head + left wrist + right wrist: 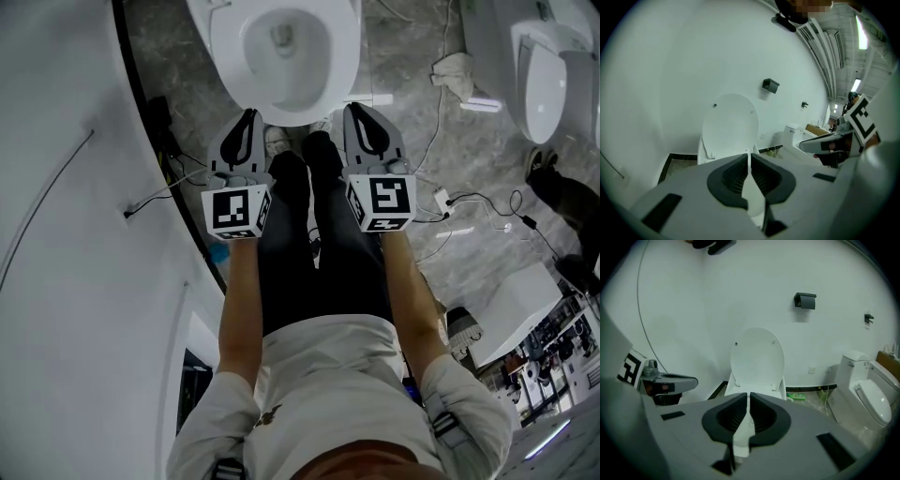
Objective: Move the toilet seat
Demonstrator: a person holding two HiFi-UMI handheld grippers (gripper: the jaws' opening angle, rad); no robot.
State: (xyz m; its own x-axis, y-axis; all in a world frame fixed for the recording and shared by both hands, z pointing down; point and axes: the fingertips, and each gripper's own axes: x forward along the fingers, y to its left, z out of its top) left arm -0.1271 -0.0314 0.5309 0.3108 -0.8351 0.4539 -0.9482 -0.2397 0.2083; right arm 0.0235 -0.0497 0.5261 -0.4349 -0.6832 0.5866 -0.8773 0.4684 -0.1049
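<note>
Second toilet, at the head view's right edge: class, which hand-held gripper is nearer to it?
Right. In the head view the right hand-held gripper lies left of the second toilet; the left hand-held gripper lies farther left still, beyond the person's legs.

**Closed claw faces an open toilet**

The right claw has its dark jaws pressed together with nothing between them. It points at a white toilet whose lid stands upright against the wall. The left claw hangs to the left, and a second toilet stands on the right.
</note>
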